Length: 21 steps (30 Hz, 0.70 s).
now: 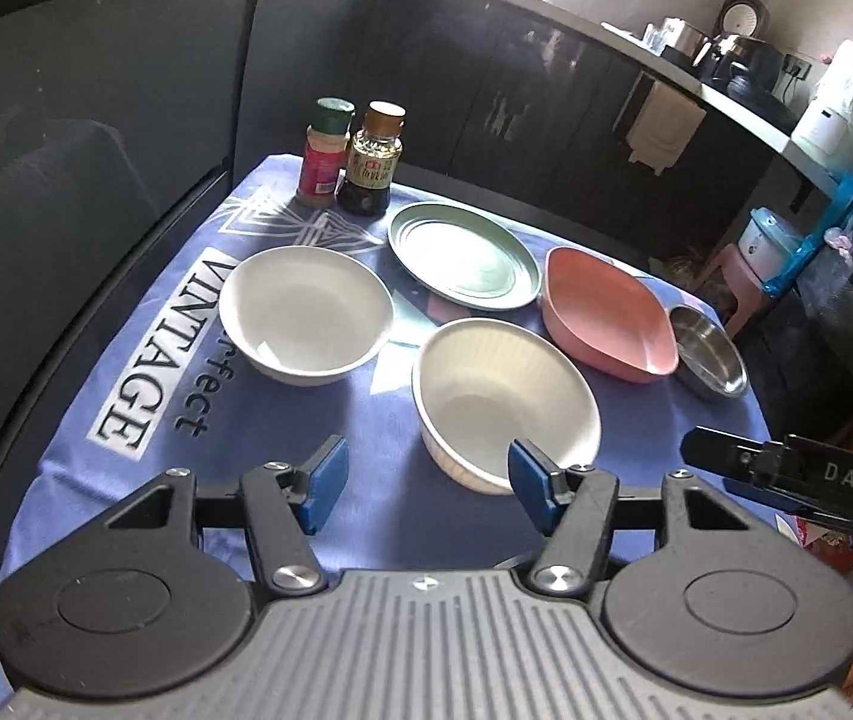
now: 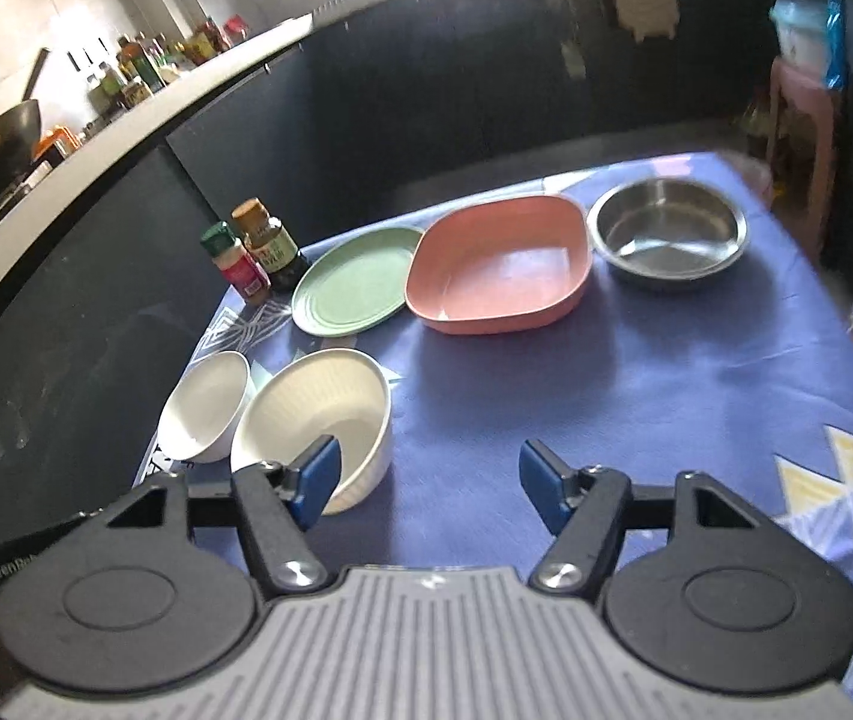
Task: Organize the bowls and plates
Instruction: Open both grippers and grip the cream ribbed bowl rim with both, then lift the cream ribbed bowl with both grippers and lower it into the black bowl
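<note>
Left wrist view — ribbed white bowl (image 1: 504, 402) lies just beyond the empty, parted jaws.

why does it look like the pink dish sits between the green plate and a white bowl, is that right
Not quite. In the right wrist view the pink dish sits between the green plate and the steel bowl, not a white bowl.
</note>
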Each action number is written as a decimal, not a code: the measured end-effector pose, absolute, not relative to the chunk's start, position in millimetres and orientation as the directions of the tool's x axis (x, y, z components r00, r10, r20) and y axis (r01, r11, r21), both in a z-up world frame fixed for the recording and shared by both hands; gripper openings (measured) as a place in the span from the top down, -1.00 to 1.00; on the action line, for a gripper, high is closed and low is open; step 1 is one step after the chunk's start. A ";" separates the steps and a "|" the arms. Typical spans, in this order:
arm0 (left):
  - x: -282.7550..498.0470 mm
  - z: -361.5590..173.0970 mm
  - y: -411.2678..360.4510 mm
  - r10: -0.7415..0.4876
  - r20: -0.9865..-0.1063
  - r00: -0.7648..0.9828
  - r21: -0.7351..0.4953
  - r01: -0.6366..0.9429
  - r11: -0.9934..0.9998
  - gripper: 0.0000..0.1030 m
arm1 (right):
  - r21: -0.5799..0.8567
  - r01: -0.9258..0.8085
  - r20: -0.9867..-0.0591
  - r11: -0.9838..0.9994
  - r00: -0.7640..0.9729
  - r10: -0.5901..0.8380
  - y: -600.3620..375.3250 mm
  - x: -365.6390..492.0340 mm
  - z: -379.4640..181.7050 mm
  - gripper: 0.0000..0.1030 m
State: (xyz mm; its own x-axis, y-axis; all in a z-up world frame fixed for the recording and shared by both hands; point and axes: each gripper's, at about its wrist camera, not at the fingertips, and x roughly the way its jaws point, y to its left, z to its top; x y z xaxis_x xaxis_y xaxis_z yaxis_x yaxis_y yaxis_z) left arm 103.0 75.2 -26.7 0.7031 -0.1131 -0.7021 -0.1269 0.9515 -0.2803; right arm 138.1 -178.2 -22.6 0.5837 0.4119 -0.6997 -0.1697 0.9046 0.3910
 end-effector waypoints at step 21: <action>171.3 -69.1 75.5 -0.155 -0.777 0.610 -0.295 -0.135 0.946 0.51 | 0.407 -0.207 -0.780 0.889 0.428 0.457 -134.2 203.8 -62.9 0.58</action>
